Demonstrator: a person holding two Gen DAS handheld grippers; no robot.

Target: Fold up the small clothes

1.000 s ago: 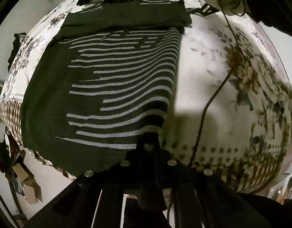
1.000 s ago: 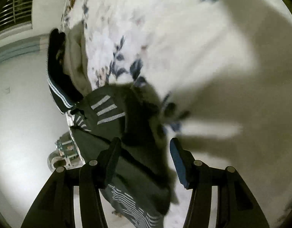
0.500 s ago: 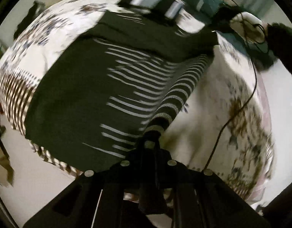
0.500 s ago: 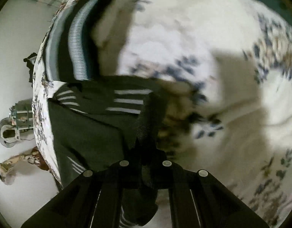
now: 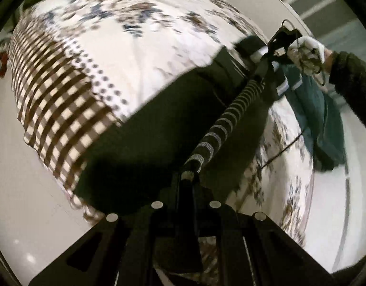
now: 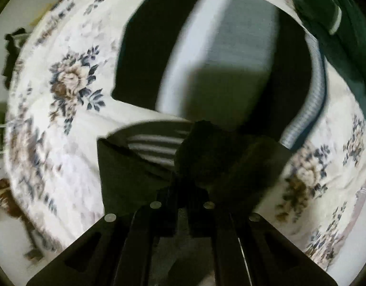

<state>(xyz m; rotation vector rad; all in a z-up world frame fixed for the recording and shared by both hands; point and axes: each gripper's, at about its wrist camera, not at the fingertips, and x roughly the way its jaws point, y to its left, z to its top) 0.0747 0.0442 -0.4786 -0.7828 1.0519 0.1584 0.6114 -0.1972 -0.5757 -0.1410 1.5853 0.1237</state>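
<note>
A dark green garment with grey stripes [image 5: 154,128] lies on a floral bedspread [image 5: 144,35]. My left gripper [image 5: 188,178] is shut on its striped edge [image 5: 221,126], which stretches taut up to my right gripper [image 5: 275,52], held by a white-gloved hand [image 5: 306,47]. In the right wrist view my right gripper [image 6: 190,178] is shut on a bunched corner of the same garment [image 6: 206,147], whose striped part [image 6: 156,147] hangs to the left. The fingertips are hidden by cloth.
A folded dark and grey striped garment [image 6: 221,47] lies on the bedspread ahead of the right gripper. A teal green cloth [image 5: 318,109] lies at the bed's right side; it also shows in the right wrist view [image 6: 337,23]. The bed's checked edge [image 5: 56,100] drops to a pale floor.
The right gripper shut on the garment's corner. Both grippers lifted the striped edge and swung it over the garment; the striped face is now folded out of the left view.
</note>
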